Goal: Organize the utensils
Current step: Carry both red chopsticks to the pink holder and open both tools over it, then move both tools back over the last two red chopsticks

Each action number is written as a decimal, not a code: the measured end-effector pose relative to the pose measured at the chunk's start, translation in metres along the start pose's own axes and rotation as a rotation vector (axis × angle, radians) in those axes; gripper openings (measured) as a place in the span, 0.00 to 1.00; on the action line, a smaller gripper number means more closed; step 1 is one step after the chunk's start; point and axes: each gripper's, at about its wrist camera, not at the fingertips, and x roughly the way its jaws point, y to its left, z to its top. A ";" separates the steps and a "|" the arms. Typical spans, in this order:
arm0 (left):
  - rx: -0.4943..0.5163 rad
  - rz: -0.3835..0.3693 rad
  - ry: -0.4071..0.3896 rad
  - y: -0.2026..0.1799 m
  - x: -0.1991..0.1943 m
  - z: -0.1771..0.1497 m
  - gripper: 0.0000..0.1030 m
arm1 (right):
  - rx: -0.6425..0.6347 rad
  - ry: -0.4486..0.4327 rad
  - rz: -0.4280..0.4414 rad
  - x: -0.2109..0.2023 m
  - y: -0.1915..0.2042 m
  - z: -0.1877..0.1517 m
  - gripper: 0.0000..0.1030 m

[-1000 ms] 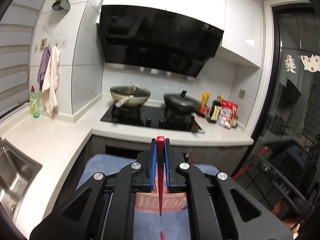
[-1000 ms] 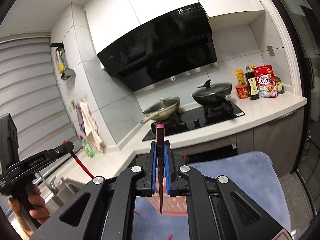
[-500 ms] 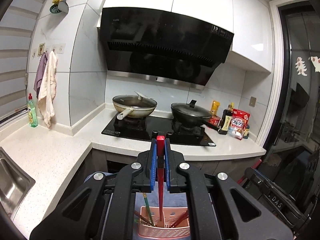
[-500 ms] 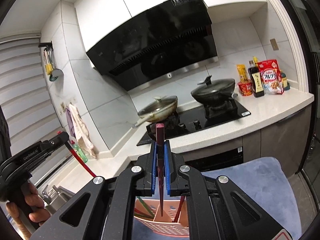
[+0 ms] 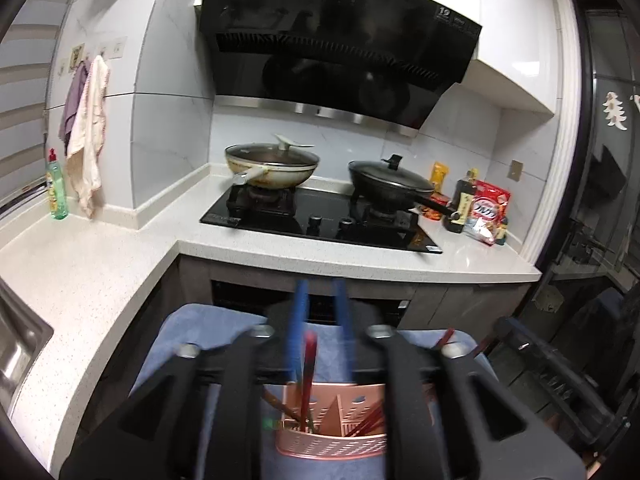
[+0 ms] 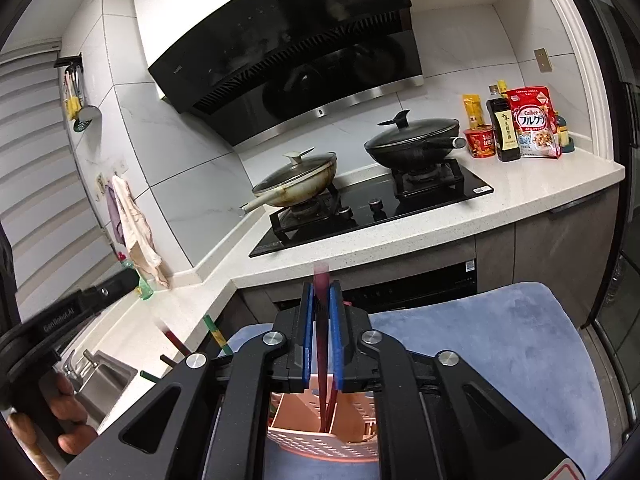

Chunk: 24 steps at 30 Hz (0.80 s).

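In the left wrist view, the left tool (image 5: 319,304) is seen blurred, its blue pads spread apart, and a red chopstick (image 5: 308,364) stands loose between them, its lower end down in the pink utensil basket (image 5: 332,446) directly below. The basket is divided into compartments; several red chopsticks and a green-tipped one are seen leaning in them. It rests on a blue mat (image 5: 192,344).

In the right wrist view, the right tool (image 6: 321,304) is pressed together on a dark red chopstick (image 6: 321,344), which is held upright with its tip reaching into a compartment of the same basket (image 6: 304,420). The person's left hand (image 6: 66,412) is seen at the lower left, gripping the other handle, on which "GenRobot.AI" is printed.

On the table (image 6: 532,184) beside the hob, a red bag (image 6: 532,124) marked "Calbee" with Japanese script is seen, next to a dark sauce bottle (image 6: 503,128) with a label that cannot be read. The hood (image 5: 340,36) carries a small "19" mark. Two lidded pans are seen on the hob: a pale wok (image 5: 272,164) and a black one (image 5: 390,186).
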 end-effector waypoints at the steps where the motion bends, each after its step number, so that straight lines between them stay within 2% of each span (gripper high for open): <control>1: -0.004 0.015 -0.008 0.001 -0.002 -0.001 0.48 | 0.001 -0.004 -0.002 -0.001 0.000 0.002 0.13; 2: -0.007 0.021 -0.025 0.001 -0.005 -0.002 0.55 | 0.003 -0.009 -0.002 -0.004 0.000 0.003 0.13; 4: 0.003 0.030 -0.037 0.001 -0.011 -0.002 0.59 | 0.002 -0.016 0.005 -0.010 0.001 0.006 0.14; 11: 0.012 0.046 -0.026 -0.002 -0.029 -0.005 0.61 | -0.049 -0.037 0.002 -0.034 0.012 0.006 0.15; 13: 0.010 0.053 -0.010 -0.002 -0.035 -0.009 0.68 | -0.056 -0.032 0.001 -0.043 0.015 0.003 0.21; 18: 0.035 0.115 0.020 0.001 -0.054 -0.033 0.76 | -0.104 0.013 -0.022 -0.069 0.019 -0.021 0.28; 24: 0.034 0.140 0.111 0.014 -0.072 -0.082 0.76 | -0.174 0.096 -0.055 -0.103 0.019 -0.076 0.28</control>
